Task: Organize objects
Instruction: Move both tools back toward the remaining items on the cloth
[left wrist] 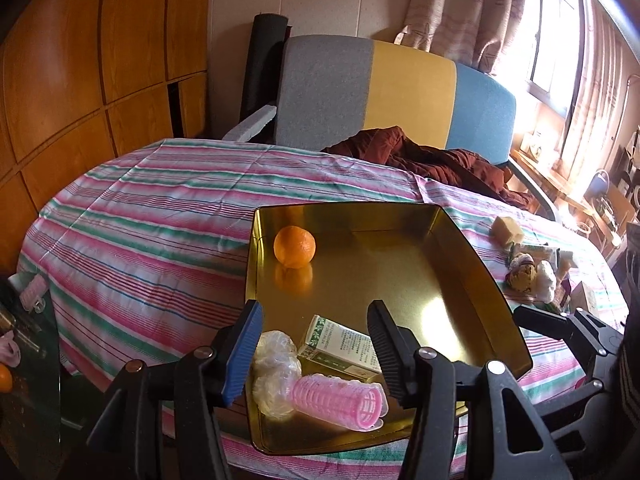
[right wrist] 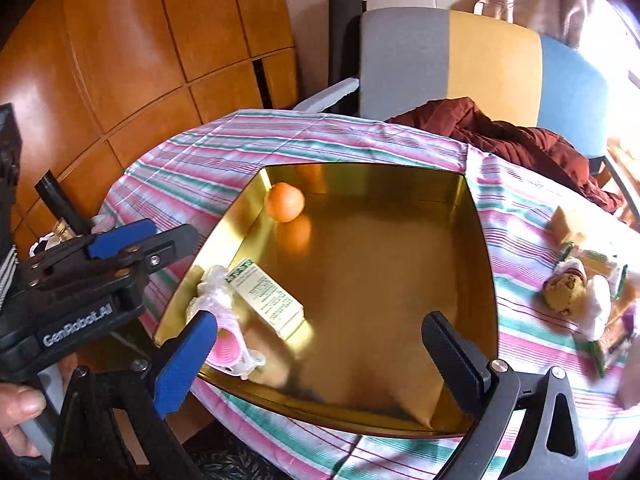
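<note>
My left tool (left wrist: 316, 344) hangs part-open and my right tool (right wrist: 320, 344) wide open, both empty, above the gold tray (left wrist: 472, 248) on the striped worktop (left wrist: 152, 232). Inside it: one orange (left wrist: 294, 247), one green-and-white box (left wrist: 340, 344), one pink hair roller (left wrist: 340, 402), crumpled plastic (left wrist: 276, 372). More items (left wrist: 528, 268) crowd the right.

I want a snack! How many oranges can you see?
2: one orange in the gold tray's far left corner; another orange only partly seen at the picture's left edge, off the table. More may be hidden.
</note>
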Demonstrator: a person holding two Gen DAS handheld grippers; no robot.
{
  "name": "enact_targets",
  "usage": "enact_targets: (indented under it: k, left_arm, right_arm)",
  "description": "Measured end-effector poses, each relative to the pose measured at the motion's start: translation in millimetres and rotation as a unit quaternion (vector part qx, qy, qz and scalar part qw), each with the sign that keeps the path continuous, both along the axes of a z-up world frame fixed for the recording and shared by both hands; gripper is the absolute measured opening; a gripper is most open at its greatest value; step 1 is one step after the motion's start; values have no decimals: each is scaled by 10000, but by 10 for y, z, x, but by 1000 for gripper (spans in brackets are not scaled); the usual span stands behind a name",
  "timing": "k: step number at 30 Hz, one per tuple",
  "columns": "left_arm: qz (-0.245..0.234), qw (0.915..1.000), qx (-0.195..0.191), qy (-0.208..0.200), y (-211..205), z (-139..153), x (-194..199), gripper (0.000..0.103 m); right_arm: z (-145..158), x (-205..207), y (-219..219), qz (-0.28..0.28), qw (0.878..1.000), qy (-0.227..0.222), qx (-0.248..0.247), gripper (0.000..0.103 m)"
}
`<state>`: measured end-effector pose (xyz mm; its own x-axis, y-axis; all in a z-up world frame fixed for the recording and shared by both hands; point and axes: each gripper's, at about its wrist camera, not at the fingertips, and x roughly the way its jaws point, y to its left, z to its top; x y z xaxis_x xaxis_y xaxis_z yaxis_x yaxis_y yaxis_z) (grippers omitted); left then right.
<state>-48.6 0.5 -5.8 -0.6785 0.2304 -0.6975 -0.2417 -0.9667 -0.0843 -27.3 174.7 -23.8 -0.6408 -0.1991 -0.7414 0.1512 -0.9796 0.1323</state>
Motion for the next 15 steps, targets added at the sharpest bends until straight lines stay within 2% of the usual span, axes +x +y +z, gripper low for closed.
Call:
enact_targets:
  k: [15]
  left_arm:
    - [-407,9990,-87,-156,287,-49,104,55]
  right_arm:
    - [15,68,511,-722,9966,237,309,103]
